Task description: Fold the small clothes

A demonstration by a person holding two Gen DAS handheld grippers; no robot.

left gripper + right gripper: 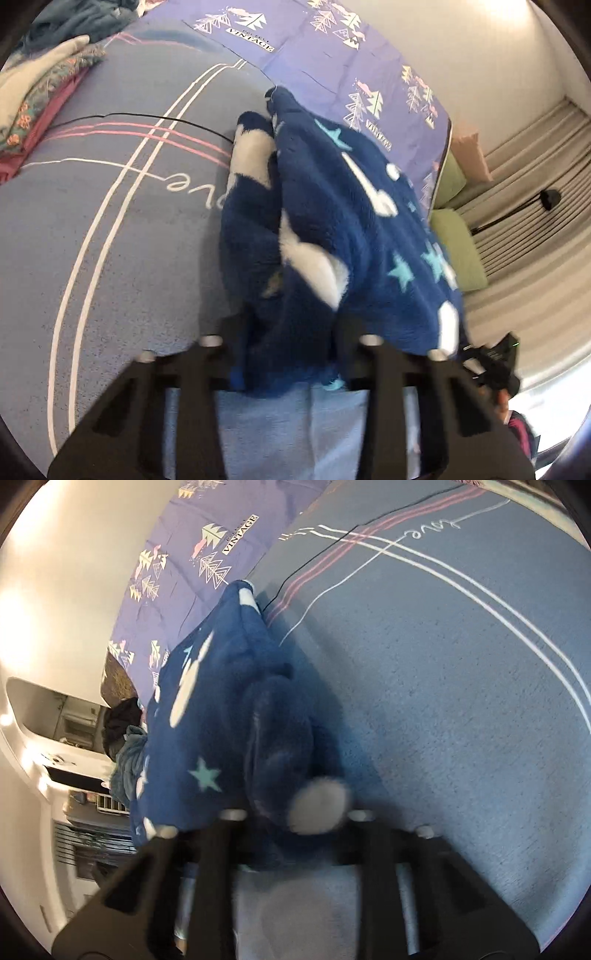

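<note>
In the left wrist view, the left tool [291,354] is clamping a bunched edge of the blue fleece garment [343,221], its fingers pressing in on the fabric from both sides. The garment, dark blue with white patches and pale stars, is hanging forward from the grip and draping over the grey bedspread [122,236], near the purple patterned sheet [314,44]. A pile of other clothes [40,96] is sitting well apart at the far left of the bed.

In the right wrist view, the right tool [291,834] is likewise pinching a thick wad of the same garment [229,701], with a white fluffy patch bulging just above its fingers. The rest is trailing away across the bedspread [461,709] toward the purple sheet [177,565].

The fleece looks thick and slippery, so an uneven pull between the two tools could be dragging one edge free, or folding it crooked, since both grips are holding bundled layers rather than one clean hem.
</note>
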